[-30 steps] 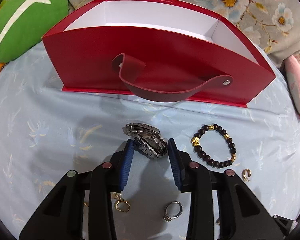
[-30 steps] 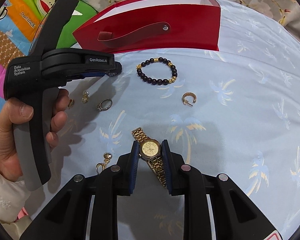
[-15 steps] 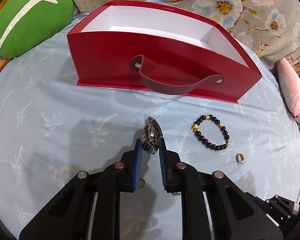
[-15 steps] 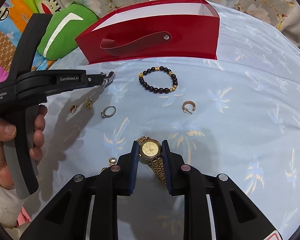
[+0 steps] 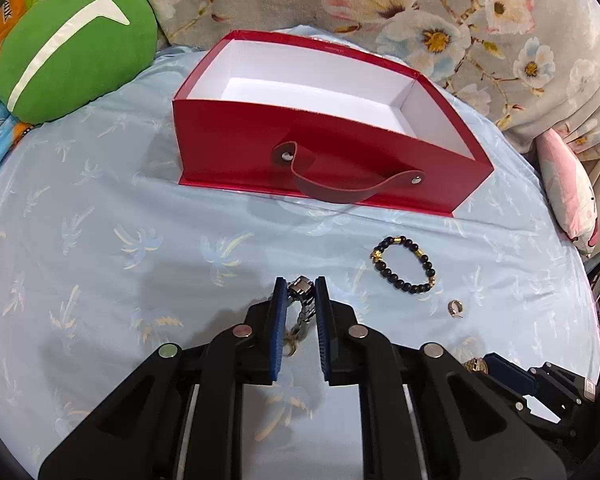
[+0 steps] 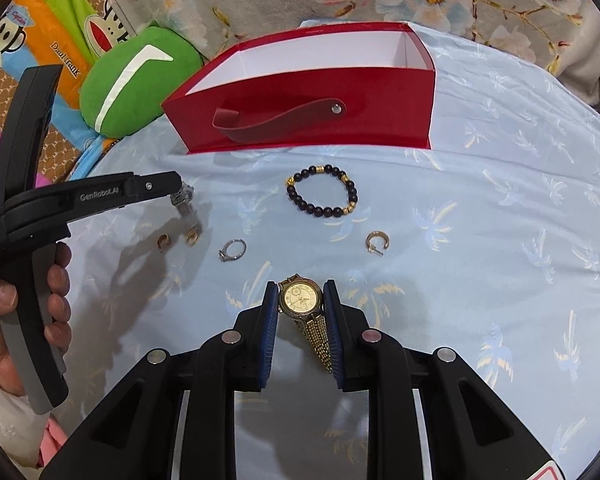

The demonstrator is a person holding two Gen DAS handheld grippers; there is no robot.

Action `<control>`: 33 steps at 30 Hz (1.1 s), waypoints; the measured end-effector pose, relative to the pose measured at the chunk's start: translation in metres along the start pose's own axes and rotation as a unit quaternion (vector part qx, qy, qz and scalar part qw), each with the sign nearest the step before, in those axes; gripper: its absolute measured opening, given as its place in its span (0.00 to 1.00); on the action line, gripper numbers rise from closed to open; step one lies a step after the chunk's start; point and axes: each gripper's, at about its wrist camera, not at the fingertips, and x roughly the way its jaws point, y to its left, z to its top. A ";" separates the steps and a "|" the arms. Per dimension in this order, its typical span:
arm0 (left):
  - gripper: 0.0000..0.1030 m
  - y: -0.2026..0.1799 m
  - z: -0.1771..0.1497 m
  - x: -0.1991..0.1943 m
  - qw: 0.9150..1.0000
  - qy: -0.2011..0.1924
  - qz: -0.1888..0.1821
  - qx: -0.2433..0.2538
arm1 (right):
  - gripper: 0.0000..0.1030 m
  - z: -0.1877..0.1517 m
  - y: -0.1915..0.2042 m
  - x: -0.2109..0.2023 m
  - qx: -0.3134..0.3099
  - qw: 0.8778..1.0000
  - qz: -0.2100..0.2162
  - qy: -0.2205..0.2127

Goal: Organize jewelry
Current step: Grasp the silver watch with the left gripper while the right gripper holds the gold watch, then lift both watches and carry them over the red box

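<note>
My left gripper (image 5: 301, 288) is shut on a silver watch (image 5: 300, 292) and holds it above the blue cloth; it also shows in the right wrist view (image 6: 182, 196). My right gripper (image 6: 301, 298) is shut on a gold watch (image 6: 302, 300), whose band hangs between the fingers. An open red box (image 5: 320, 148) with a white inside and a strap handle stands beyond both grippers. A black and gold bead bracelet (image 5: 403, 265) lies in front of the box; it also shows in the right wrist view (image 6: 322, 196).
On the blue palm-print cloth (image 6: 500, 220) lie a gold hoop earring (image 6: 377, 242), a silver ring (image 6: 233, 249) and two small gold earrings (image 6: 178, 239). A green cushion (image 5: 72, 44) lies at the back left, a pink pillow (image 5: 568, 192) at the right edge.
My left gripper shut on the silver watch and lifted it off the cloth, drawing back from the box. My right gripper kept its hold on the gold watch and rose a little.
</note>
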 end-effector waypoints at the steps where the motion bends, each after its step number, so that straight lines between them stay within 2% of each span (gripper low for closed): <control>1: 0.10 0.000 0.000 -0.004 1.000 -0.004 -0.001 0.002 | 0.21 0.002 0.001 -0.002 0.000 1.000 0.001 -0.003; 15: 0.09 -0.004 -0.005 -0.011 1.000 -0.010 -0.007 0.013 | 0.21 0.005 0.002 -0.006 0.003 1.000 0.001 -0.011; 27: 0.09 -0.014 0.015 -0.049 0.998 -0.051 -0.027 0.019 | 0.20 0.024 0.002 -0.027 0.001 0.999 0.008 -0.045; 33: 0.09 -0.019 0.031 -0.069 0.996 -0.073 -0.032 0.028 | 0.21 0.046 0.007 -0.042 -0.012 0.997 0.010 -0.074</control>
